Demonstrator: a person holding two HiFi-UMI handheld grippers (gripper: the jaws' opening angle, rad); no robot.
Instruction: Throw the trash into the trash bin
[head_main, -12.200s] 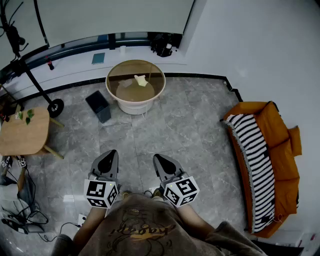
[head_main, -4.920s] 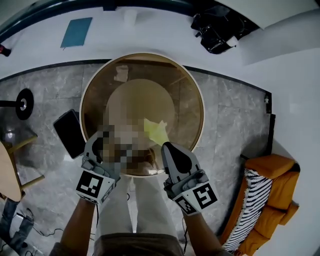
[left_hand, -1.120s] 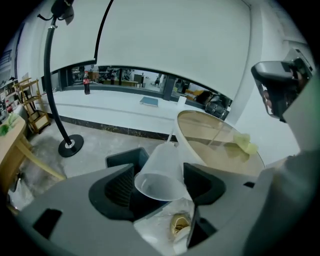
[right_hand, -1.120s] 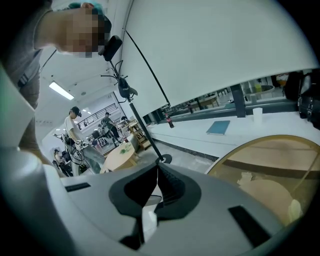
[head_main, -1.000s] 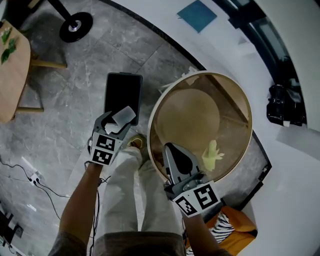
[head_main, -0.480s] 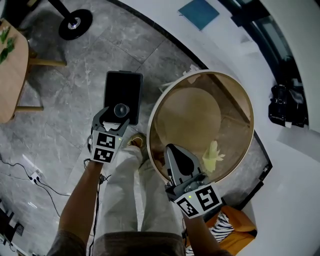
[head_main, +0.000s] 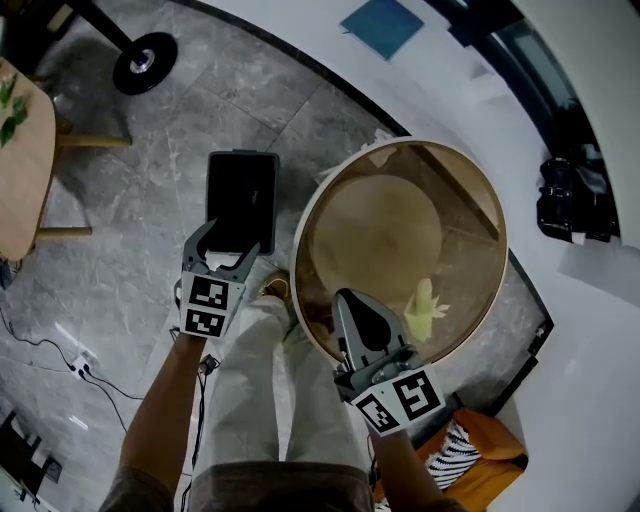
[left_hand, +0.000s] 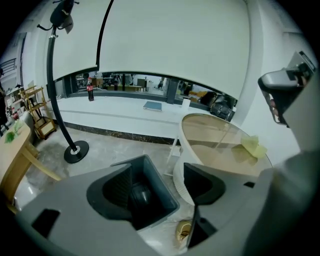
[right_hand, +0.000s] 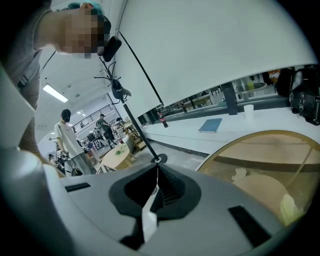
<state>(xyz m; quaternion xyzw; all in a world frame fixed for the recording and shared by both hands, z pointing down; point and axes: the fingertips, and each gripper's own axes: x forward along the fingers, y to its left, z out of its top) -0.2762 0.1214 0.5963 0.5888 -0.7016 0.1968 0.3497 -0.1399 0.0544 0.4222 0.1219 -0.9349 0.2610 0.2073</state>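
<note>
Dropped since a second ago: round cup-like trash (left_hand: 141, 194), now inside the dark rectangular plastic trash bin (head_main: 211, 195), upper left of head view | my left gripper (head_main: 230, 242) jaws apart, empty | my right gripper (head_main: 353, 300) closed | this piece looks binned

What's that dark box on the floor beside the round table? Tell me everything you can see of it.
It is the trash bin: a dark grey, plastic-looking rectangular tub with an open top and walls that narrow downward. It stands upright on the grey stone floor, close beside the round table without clearly touching it. A dark rounded thing lies at its bottom. The left hand-held gripper hangs over its near end, jaws apart, holding nothing.
</note>
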